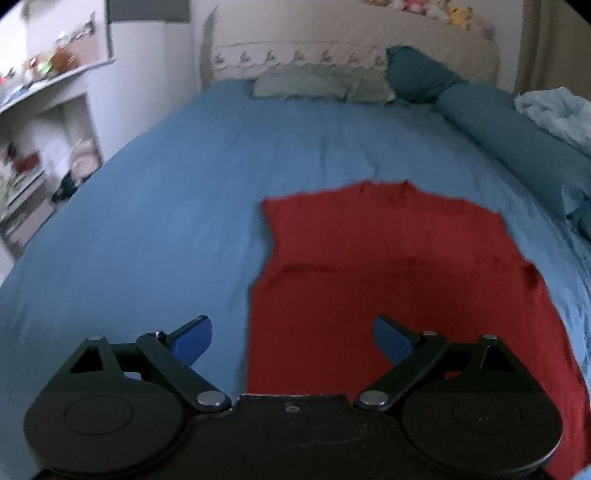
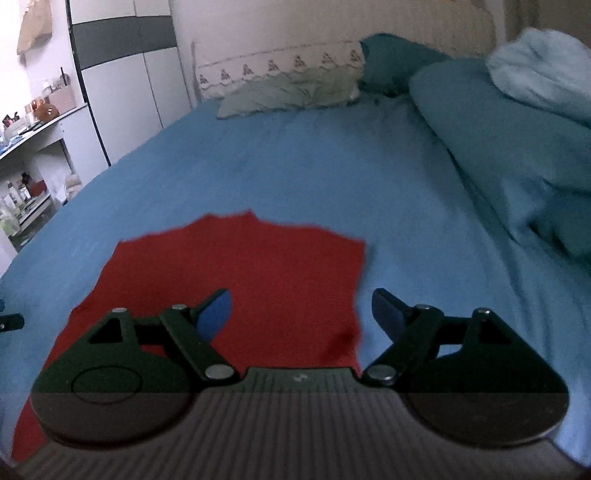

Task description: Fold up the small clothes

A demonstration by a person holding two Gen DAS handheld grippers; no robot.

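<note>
Here a red garment (image 1: 402, 280) lies flat on the blue bed (image 1: 147, 229), while the left gripper (image 1: 291, 338) and right gripper (image 2: 301, 314) hover over its near edges, fingers spread wide and empty.

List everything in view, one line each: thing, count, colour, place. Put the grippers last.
red garment: 1, red, spread flat on the near part of the bed, under both grippers.
bedsheet: 1, blue, covering the bed.
pillow: 1, pale grey-green, at the head of the bed.
duvet: 1, teal, bunched along the bed's right side.
fluffy blanket: 1, light blue, on top of the duvet.
headboard: 1, cream, with a row of small figures.
shelves: 1 unit, white, left of the bed, holding blurred small items.
wardrobe: 1, white with a grey band, far left.
left gripper: 1, black with blue pads, open over the garment's left edge.
right gripper: 1, same colours, open over its right edge.
</note>
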